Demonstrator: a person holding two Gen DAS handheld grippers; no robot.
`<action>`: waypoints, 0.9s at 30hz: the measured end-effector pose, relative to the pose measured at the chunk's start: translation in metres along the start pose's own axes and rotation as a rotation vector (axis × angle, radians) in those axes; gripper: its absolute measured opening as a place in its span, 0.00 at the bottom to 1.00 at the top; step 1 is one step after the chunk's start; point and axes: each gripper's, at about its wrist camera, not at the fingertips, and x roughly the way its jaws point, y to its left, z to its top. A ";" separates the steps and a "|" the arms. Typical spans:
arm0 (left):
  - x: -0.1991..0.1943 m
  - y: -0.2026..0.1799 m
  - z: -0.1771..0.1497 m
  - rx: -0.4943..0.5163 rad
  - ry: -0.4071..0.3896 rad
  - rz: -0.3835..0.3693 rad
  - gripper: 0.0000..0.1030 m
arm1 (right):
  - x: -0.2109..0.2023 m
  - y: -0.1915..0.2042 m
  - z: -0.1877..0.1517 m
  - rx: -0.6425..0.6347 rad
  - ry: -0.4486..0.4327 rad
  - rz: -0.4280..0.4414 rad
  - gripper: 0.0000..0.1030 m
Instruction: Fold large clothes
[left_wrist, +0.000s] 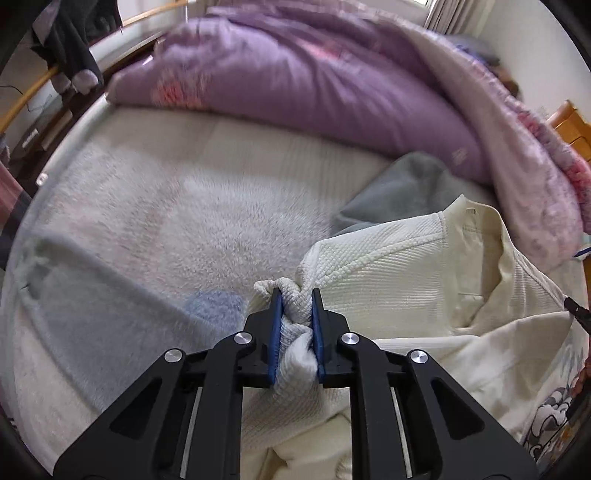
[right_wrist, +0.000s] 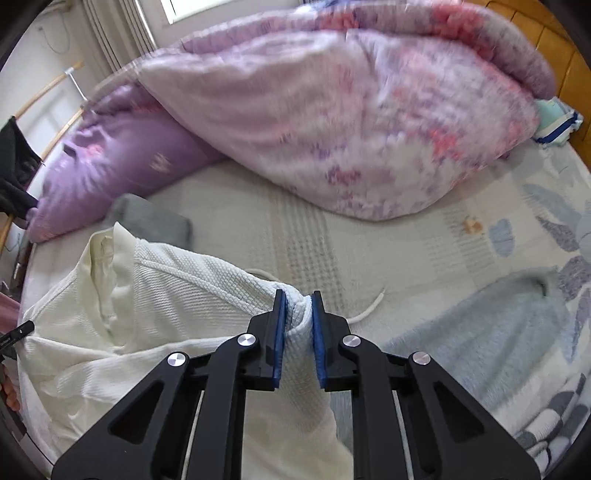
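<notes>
A cream waffle-knit garment (left_wrist: 399, 266) lies spread on the bed, its collar toward the quilt. My left gripper (left_wrist: 295, 295) is shut on a bunched fold at the garment's left edge. In the right wrist view the same garment (right_wrist: 155, 295) lies to the left, and my right gripper (right_wrist: 297, 297) is shut on a fold at its right edge. Both hold the cloth just above the bedsheet. The tip of the other gripper shows at each view's edge.
A heaped purple and pink floral quilt (left_wrist: 303, 77) (right_wrist: 332, 122) fills the far side of the bed. A grey cloth (left_wrist: 402, 188) (right_wrist: 147, 218) lies behind the garment. A fluffy pale blue blanket (right_wrist: 491, 332) covers the bed at the right. A white cord (right_wrist: 369, 306) lies on the sheet.
</notes>
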 end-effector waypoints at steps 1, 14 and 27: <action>-0.012 0.000 -0.005 -0.004 -0.022 -0.004 0.13 | -0.013 0.000 -0.004 0.006 -0.019 0.011 0.12; -0.178 0.043 -0.175 -0.081 -0.031 -0.026 0.12 | -0.178 -0.036 -0.140 0.072 0.022 0.090 0.11; -0.183 0.089 -0.375 -0.393 0.268 0.017 0.35 | -0.179 -0.106 -0.322 0.326 0.406 0.066 0.21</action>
